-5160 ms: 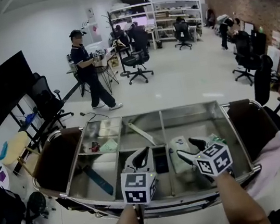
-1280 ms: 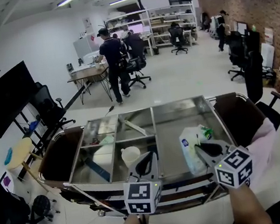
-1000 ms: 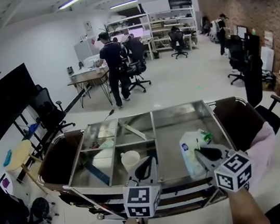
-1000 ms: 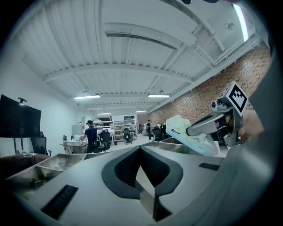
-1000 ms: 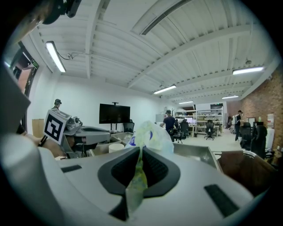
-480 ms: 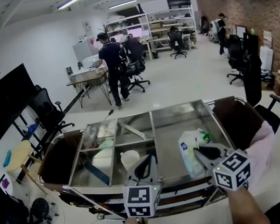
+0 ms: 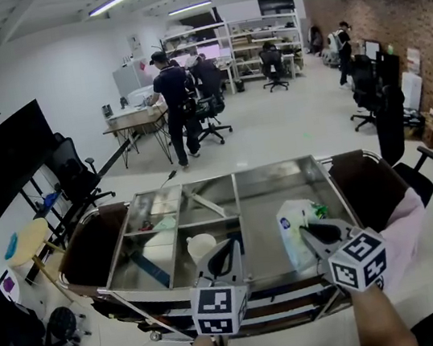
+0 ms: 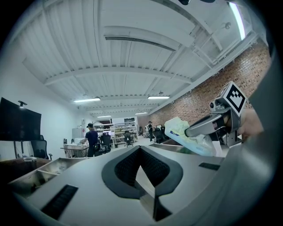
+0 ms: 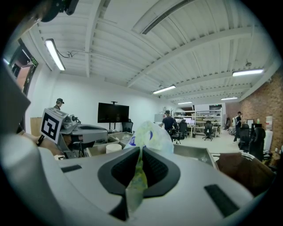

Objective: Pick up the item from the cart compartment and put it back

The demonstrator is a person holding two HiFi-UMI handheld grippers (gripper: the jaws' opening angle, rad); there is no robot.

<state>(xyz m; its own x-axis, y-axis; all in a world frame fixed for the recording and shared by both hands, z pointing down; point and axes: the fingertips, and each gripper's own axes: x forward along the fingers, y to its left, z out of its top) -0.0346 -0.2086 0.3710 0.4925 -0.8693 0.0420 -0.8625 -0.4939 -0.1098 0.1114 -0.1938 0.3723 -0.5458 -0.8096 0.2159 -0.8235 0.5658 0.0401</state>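
Right gripper: your jaws are pinched almost together on a thin edge of the plastic bag. In the right gripper view the film runs down between the pads and the bag bulges beyond the tips.

Bag position: white with green print, held over the cart's large right compartment, toward the near edge. Cannot tell whether its bottom touches the steel floor.

Left gripper: your jaws meet at the tips with nothing between them. It is held over the near edge of the middle compartment.

White cup stands upright in the middle compartment, just beyond your left gripper. A blue strip lies aslant in the near left compartment
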